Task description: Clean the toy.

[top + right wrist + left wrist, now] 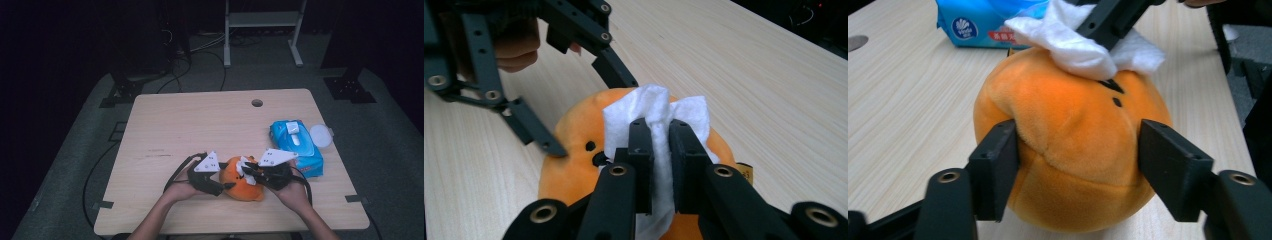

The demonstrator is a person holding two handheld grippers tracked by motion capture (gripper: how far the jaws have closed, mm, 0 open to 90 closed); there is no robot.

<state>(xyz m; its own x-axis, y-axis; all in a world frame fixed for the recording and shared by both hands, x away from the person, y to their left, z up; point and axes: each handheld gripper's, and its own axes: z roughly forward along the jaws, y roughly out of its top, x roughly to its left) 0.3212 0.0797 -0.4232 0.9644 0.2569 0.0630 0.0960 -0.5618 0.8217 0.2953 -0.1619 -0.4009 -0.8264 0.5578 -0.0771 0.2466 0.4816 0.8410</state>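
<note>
1. Dark surroundings frame a pale wood-grain table with a round cable hole near its far edge; a metal stand sits on the grey floor behind.
2. Left gripper: jaws part-open around the round orange plush toy, one pad on each flank, steadying it on the tabletop at the near edge.
3. The plush toy lies between both grippers, resting on the wood, its dark stitched marks facing up.
4. Right gripper: jaws closed almost fully on a crumpled white wet wipe, which is pressed against the top of the toy.
5. Step judged in hand: wiping the toy's surface while it is braced. The next move calls for dragging the wipe across the plush without loosening the left hold.
6. Containers: a blue soft-plastic wipe packet lies right of the toy, flap open; its contents cannot be made out. A round white lid sits just beside it.
</note>
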